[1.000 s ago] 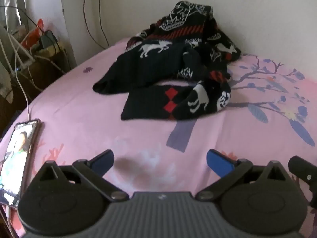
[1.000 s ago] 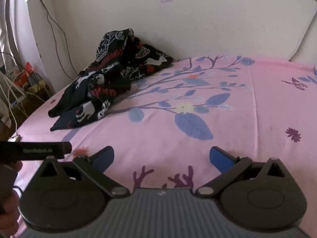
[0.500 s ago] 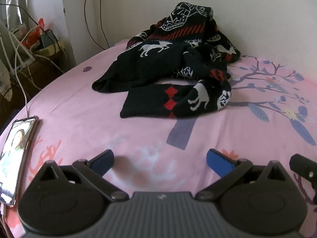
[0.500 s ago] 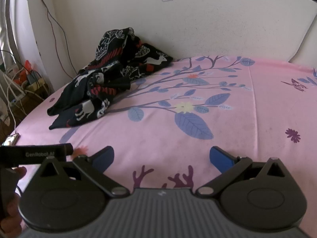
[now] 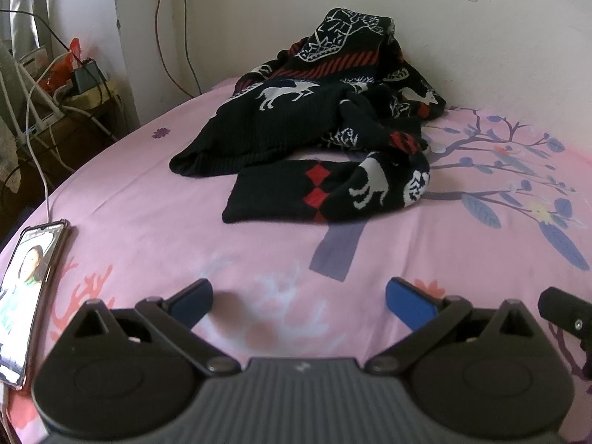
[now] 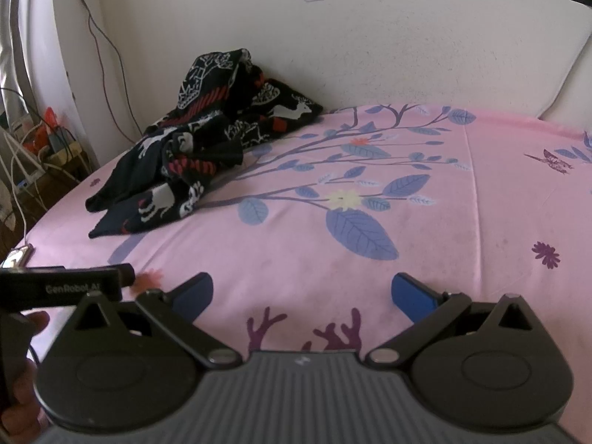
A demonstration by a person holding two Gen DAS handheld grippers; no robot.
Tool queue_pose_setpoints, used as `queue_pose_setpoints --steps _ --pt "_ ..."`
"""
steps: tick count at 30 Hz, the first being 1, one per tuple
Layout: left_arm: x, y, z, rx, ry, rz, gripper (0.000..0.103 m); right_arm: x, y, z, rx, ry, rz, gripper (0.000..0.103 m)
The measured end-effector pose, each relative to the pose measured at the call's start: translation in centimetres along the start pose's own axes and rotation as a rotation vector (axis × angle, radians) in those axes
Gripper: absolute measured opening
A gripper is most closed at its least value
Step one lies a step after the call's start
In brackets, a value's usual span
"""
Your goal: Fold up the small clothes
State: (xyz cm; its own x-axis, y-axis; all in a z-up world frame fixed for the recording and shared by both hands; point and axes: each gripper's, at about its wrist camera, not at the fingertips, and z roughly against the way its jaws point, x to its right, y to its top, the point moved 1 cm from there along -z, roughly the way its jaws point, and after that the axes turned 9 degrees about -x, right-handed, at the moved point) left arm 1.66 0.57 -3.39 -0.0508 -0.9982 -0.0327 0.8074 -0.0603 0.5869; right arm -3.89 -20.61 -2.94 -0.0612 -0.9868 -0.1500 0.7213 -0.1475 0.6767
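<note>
Both claws, left claw (image 5: 299,298) and right claw (image 6: 301,292), gape wide and empty above the bed (image 6: 444,222); the crumpled sweater (image 5: 325,125) lies at its far left corner.

Phone (image 5: 26,296) cut by left edge

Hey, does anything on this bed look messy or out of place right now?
Yes: the black patterned sweater lies crumpled against the wall, unfolded. A lit phone sits at the pink bedsheet's left edge.

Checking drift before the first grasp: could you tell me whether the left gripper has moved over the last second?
Yes, slightly: the left gripper has crept forward toward the sweater.
</note>
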Motion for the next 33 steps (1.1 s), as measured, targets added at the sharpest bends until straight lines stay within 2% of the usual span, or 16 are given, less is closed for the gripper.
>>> queue_pose_setpoints --steps 7,11,12,14,16,18,21,25,26,27,28,29,33 --pt "-0.1 -0.4 0.0 0.031 -0.018 -0.007 0.103 0.0 0.0 0.0 -0.002 0.0 -0.002 0.097" --pt "-0.5 -0.6 0.3 0.04 -0.066 -0.047 0.103 0.4 0.4 0.0 -0.017 0.028 -0.006 0.097" --pt "-0.9 -0.7 0.6 0.06 -0.074 -0.046 0.103 0.4 0.7 -0.1 -0.036 0.029 0.004 0.097" --pt "-2.0 -1.2 1.7 0.164 -0.052 -0.003 0.103 0.1 1.7 -0.1 -0.052 0.047 0.025 0.095" --pt "-3.3 -2.0 2.8 0.304 -0.058 0.049 0.103 -1.1 3.4 0.2 -0.01 0.051 0.09 0.09" --pt "-4.4 -2.4 3.1 0.375 -0.077 0.127 0.103 -3.3 5.6 0.1 0.034 0.061 0.184 0.077" --pt "-5.8 -1.9 2.6 0.347 -0.132 0.218 0.103 -6.7 8.6 -1.7 0.036 0.125 0.281 0.059" --pt "-6.8 -2.0 2.1 0.331 -0.172 0.284 0.103 -10.3 11.1 -7.4 -0.064 0.134 0.343 0.044" --pt "-6.9 -2.0 2.1 0.335 -0.176 0.289 0.103 -10.9 11.4 -9.3 -0.104 0.112 0.353 0.034" --pt "-6.8 -2.0 2.1 0.34 -0.175 0.29 0.103 -11.0 11.4 -10.4 -0.127 0.099 0.348 0.018" --pt "-6.7 -2.0 2.1 0.346 -0.173 0.285 0.103 -11.0 11.5 -10.5 -0.11 0.101 0.33 0.016" --pt "-7.0 -2.4 2.2 0.352 -0.172 0.279 0.103 -10.8 11.9 -10.3 -0.099 0.099 0.318 0.001" --pt "-6.9 -2.8 2.6 0.367 -0.174 0.262 0.103 -6.7 14.7 -4.3 0.062 0.129 0.197 0.0"
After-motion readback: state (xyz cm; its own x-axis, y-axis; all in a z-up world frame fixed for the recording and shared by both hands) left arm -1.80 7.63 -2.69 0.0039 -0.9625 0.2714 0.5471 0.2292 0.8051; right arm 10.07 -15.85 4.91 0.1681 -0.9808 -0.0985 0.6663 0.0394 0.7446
